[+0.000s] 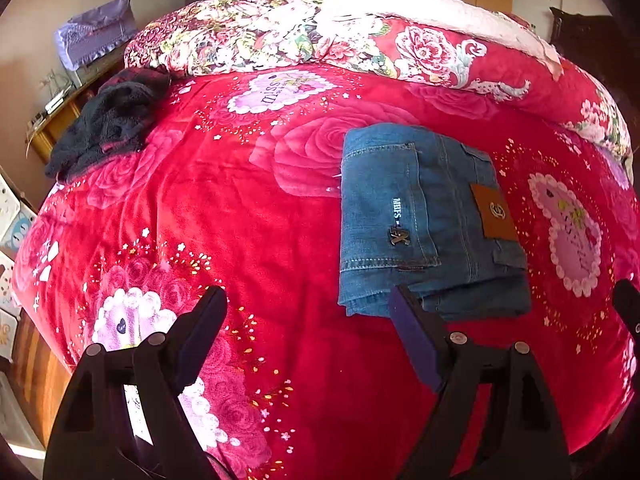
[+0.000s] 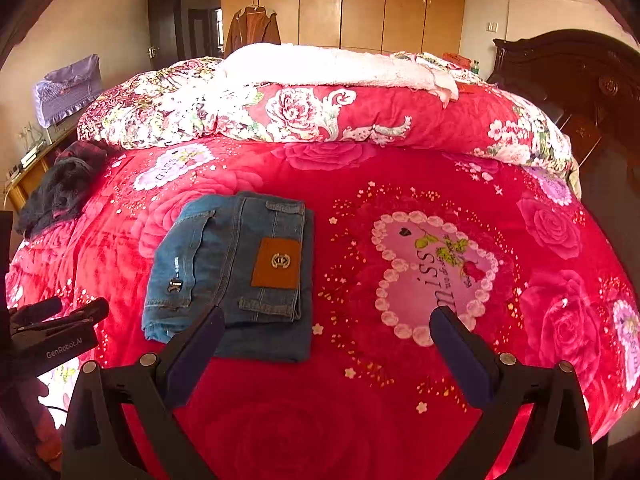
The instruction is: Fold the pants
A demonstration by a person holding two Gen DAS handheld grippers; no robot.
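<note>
The left hand-held gripper [image 1: 308,308] stands wide open above the bed, nothing between its fingers; its right finger overlaps the near edge of the jeans in its own camera, though whether it touches the cloth cannot be told. In the right wrist view the same tool shows at the left edge as a dark body with a white label. The right hand-held gripper [image 2: 328,320] is also spread wide and empty, with its left finger crossing the near corner of the jeans in the picture and its right finger over a pink heart print [image 2: 436,272].

The jeans [image 1: 424,220] lie folded into a compact rectangle on the red rose-patterned blanket [image 1: 240,220] that covers the bed. A back pocket with a small metal letter faces up, and a brown leather patch [image 2: 276,263] sits beside it near the waistband with its belt loops. A lower layer of denim sticks out at the near side.

Farther back, a bundled floral quilt [image 2: 304,116] with a white fleecy lining runs across the bed. A dark crumpled garment [image 1: 108,124] lies near the bed's left edge. Beyond are wooden wardrobes [image 2: 360,4], a brown jacket [image 2: 252,28] on a hanger, and a dark carved headboard [image 2: 580,76] at the right.
</note>
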